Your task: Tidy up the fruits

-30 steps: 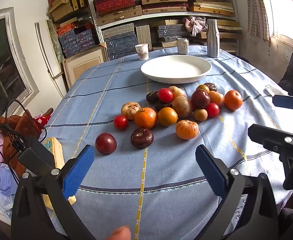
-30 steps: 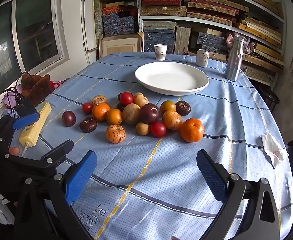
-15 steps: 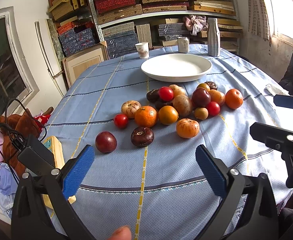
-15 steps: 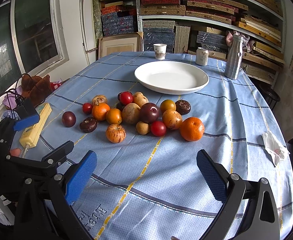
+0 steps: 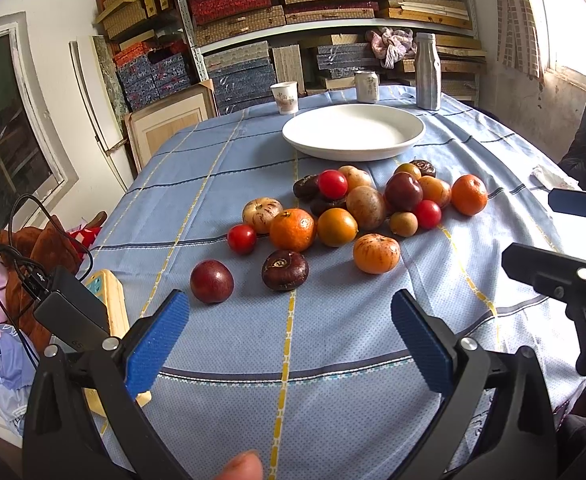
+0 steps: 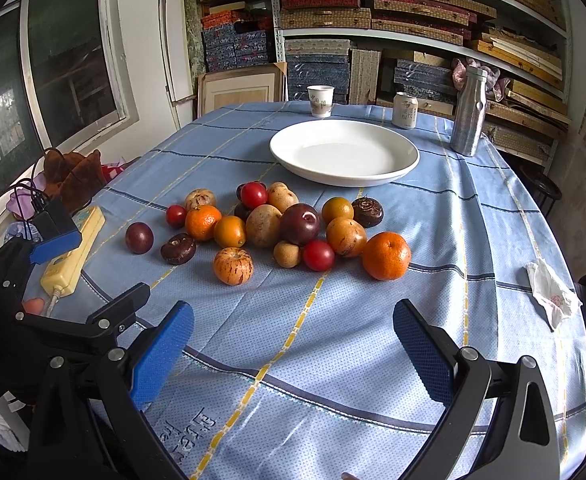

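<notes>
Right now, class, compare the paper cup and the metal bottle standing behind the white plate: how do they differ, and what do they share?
The paper cup is short, white and printed; the metal bottle is tall, silvery and plain. The cup is open at the top and widens upward; the bottle narrows to a capped neck. The cup stands behind the white plate's left side, the bottle off its right. Both stand upright on the blue tablecloth.

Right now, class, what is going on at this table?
A person holds two tongs over a blue tablecloth, sorting fruit. Both the left tongs and the right tongs are open and hold nothing. The fruit pile lies loose on the cloth, and the white plate behind it has no fruit on it.
</notes>
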Action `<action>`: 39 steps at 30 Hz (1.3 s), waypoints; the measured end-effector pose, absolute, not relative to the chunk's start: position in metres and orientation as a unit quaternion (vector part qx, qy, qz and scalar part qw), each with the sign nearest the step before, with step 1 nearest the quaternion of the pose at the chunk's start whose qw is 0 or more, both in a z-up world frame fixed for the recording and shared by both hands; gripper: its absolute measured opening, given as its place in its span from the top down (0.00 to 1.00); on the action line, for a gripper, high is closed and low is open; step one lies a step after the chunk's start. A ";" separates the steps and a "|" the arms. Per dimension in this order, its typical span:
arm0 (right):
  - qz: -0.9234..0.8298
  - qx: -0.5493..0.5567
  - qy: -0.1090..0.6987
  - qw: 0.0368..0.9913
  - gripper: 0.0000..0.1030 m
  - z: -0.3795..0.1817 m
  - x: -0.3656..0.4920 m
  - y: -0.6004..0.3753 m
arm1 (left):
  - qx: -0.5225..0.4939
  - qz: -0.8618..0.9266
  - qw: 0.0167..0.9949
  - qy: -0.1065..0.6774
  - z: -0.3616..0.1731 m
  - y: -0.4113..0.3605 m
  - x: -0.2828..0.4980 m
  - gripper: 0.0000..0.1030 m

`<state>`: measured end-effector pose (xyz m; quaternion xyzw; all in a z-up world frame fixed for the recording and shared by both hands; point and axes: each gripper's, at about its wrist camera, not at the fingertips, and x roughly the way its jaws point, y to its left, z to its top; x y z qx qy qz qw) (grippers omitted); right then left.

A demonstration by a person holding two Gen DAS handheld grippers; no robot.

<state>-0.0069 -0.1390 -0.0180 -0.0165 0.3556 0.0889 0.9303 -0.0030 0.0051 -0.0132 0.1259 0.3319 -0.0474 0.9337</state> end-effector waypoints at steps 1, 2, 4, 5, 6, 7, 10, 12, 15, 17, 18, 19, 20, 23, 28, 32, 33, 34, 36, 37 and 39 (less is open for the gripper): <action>0.089 -0.017 0.356 0.930 0.03 -0.018 -0.008 -0.138 | 0.126 -0.047 0.934 0.332 -0.012 0.005 -0.003 0.04; 0.088 -0.017 0.356 0.930 0.03 -0.021 -0.008 -0.138 | 0.126 -0.047 0.934 0.332 -0.012 0.005 -0.002 0.04; 0.089 -0.016 0.356 0.930 0.03 -0.023 -0.009 -0.139 | 0.126 -0.047 0.933 0.333 -0.017 0.007 -0.002 0.04; 0.089 -0.014 0.356 0.930 0.03 -0.021 -0.003 -0.138 | 0.126 -0.047 0.933 0.333 -0.017 0.007 -0.002 0.04; 0.089 -0.014 0.357 0.930 0.03 -0.021 -0.004 -0.138 | 0.126 -0.047 0.933 0.333 -0.017 0.007 -0.002 0.04; 0.089 -0.013 0.357 0.930 0.03 -0.020 -0.004 -0.138 | 0.126 -0.047 0.933 0.333 -0.016 0.007 -0.002 0.04; 0.089 -0.013 0.357 0.930 0.03 -0.020 -0.004 -0.138 | 0.126 -0.047 0.933 0.334 -0.017 0.008 -0.002 0.04; 0.089 -0.012 0.357 0.930 0.03 -0.020 -0.004 -0.138 | 0.126 -0.047 0.933 0.334 -0.018 0.008 -0.002 0.04; 0.090 -0.012 0.358 0.929 0.03 -0.019 -0.005 -0.138 | 0.126 -0.047 0.933 0.334 -0.018 0.008 -0.002 0.04; 0.090 -0.012 0.358 0.929 0.03 -0.019 -0.005 -0.138 | 0.126 -0.047 0.933 0.335 -0.018 0.008 -0.001 0.04; 0.090 -0.012 0.358 0.929 0.03 -0.019 -0.005 -0.138 | 0.126 -0.047 0.933 0.335 -0.019 0.009 -0.002 0.04; 0.089 -0.011 0.358 0.929 0.03 -0.019 -0.005 -0.138 | 0.126 -0.047 0.932 0.335 -0.018 0.008 -0.001 0.04; 0.090 -0.010 0.359 0.929 0.03 -0.019 -0.004 -0.138 | 0.127 -0.047 0.932 0.335 -0.018 0.008 -0.001 0.04; 0.090 -0.008 0.361 0.928 0.03 -0.020 -0.004 -0.137 | 0.126 -0.047 0.932 0.335 -0.018 0.008 -0.001 0.04; 0.091 -0.008 0.361 0.928 0.03 -0.020 -0.004 -0.137 | 0.127 -0.047 0.932 0.336 -0.018 0.008 -0.001 0.04; 0.091 -0.006 0.363 0.927 0.03 -0.020 -0.003 -0.137 | 0.127 -0.047 0.932 0.337 -0.017 0.008 -0.001 0.04; 0.091 -0.005 0.363 0.927 0.03 -0.021 -0.003 -0.137 | 0.126 -0.046 0.932 0.337 -0.019 0.007 0.001 0.04; 0.091 -0.004 0.364 0.927 0.03 -0.020 -0.003 -0.137 | 0.126 -0.046 0.932 0.337 -0.021 0.008 0.003 0.04; 0.091 -0.001 0.364 0.927 0.03 -0.019 -0.002 -0.140 | 0.126 -0.046 0.932 0.338 -0.023 0.011 0.002 0.04; 0.091 0.000 0.365 0.927 0.03 -0.019 -0.003 -0.140 | 0.126 -0.046 0.932 0.338 -0.023 0.011 0.002 0.04; 0.090 0.002 0.365 0.927 0.03 -0.019 -0.003 -0.140 | 0.126 -0.046 0.932 0.338 -0.024 0.011 0.002 0.04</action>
